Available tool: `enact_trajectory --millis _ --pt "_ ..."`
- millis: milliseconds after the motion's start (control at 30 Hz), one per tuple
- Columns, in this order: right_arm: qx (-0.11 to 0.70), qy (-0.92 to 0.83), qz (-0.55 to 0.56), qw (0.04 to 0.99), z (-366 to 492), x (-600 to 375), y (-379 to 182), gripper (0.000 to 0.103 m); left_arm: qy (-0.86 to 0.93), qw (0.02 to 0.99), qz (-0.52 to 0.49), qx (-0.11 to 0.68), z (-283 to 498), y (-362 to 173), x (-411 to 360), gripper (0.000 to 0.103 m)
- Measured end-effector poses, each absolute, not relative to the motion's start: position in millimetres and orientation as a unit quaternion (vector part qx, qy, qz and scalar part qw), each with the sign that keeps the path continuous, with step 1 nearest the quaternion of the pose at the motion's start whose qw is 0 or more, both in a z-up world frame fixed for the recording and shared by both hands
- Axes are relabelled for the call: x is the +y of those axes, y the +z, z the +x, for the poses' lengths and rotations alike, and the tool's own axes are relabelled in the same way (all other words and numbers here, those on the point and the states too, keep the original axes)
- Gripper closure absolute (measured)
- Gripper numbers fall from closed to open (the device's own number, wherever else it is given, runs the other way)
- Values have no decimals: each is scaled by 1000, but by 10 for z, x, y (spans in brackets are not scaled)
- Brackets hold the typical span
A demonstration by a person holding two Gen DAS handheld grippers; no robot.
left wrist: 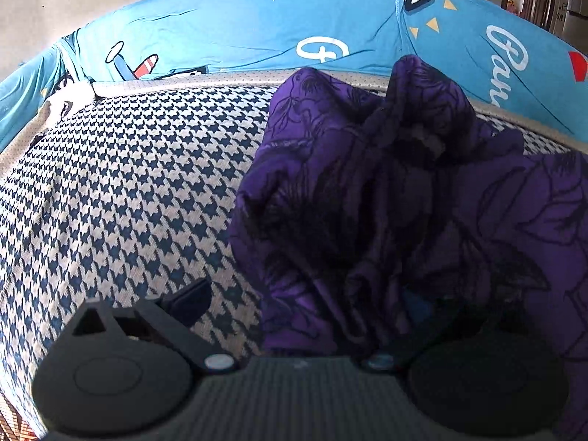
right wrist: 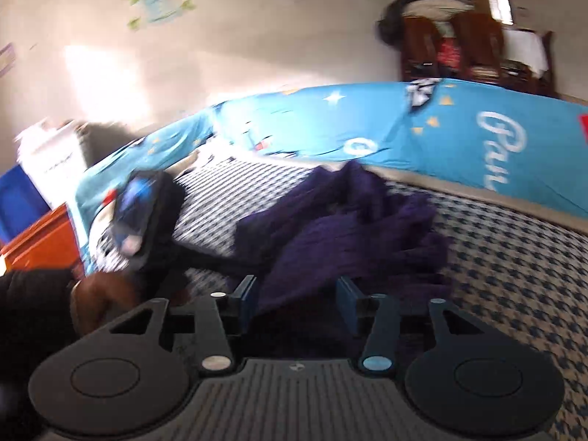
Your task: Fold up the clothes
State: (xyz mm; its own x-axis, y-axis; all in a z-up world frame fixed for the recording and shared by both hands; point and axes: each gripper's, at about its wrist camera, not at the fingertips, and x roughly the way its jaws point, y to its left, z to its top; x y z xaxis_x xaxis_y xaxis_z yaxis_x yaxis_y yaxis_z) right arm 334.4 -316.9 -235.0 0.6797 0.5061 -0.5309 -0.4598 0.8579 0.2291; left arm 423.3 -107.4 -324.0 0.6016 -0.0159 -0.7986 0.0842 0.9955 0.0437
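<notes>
Purple garment (left wrist: 367,191), printed with dark flower outlines, heaped and crumpled on the houndstooth bed cover (left wrist: 121,183), toward the far edge near the blue cartoon-print sheet (left wrist: 235,29) that rises behind it. Nowhere near folded; probably at the stage of gathering cloth to lift and spread it flat.

Left claw (left wrist: 294,305) half buried: one dark finger (left wrist: 187,301) clear over the houndstooth, the other lost under purple folds that drape across that side of the tool. Fingers set apart, yet cloth hides the gap, so impossible to say whether anything is pinched. Placed low and close, likely to catch an edge of the heap.

Right claw (right wrist: 297,301) released, blue-padded fingers (right wrist: 244,301) spread with a purple fold lying between them, not clamped. Tilted view and heavy blur suggest quick motion. Likely positioned to close on that fold and pull the opposite way from the left, opening the bundle.

Seen from the right wrist, the left tool (right wrist: 139,217) and a bare forearm (right wrist: 106,294) just beside the heap's left side.

Soft, yielding bed surface, patterned, lightly rumpled. Pale wall with a sunlit patch and blurred green decoration; dark wooden cabinet (right wrist: 466,44) piled with clothes in the far corner; blue bin (right wrist: 18,205) and orange furniture (right wrist: 44,239) at the left.
</notes>
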Motion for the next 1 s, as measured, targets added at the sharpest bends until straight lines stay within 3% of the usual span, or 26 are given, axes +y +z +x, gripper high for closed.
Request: enact_trajectory --millis 333,533,800,1000 --pt "344 120 178 914 4003 -3613 -2645 38 -44 888 66 453 4094 -3233 -1046 0" --pt "336 114 171 919 4275 -3531 -2720 32 -63 887 41 456 4069 -3086 -913 0" --pt "314 152 123 929 4577 -3330 -2725 21 -63 914 -29 399 4172 -2651 -631 0" --pt "332 164 162 915 4839 -3336 -2921 16 -63 906 -59 413 4578 -2706 -616 0"
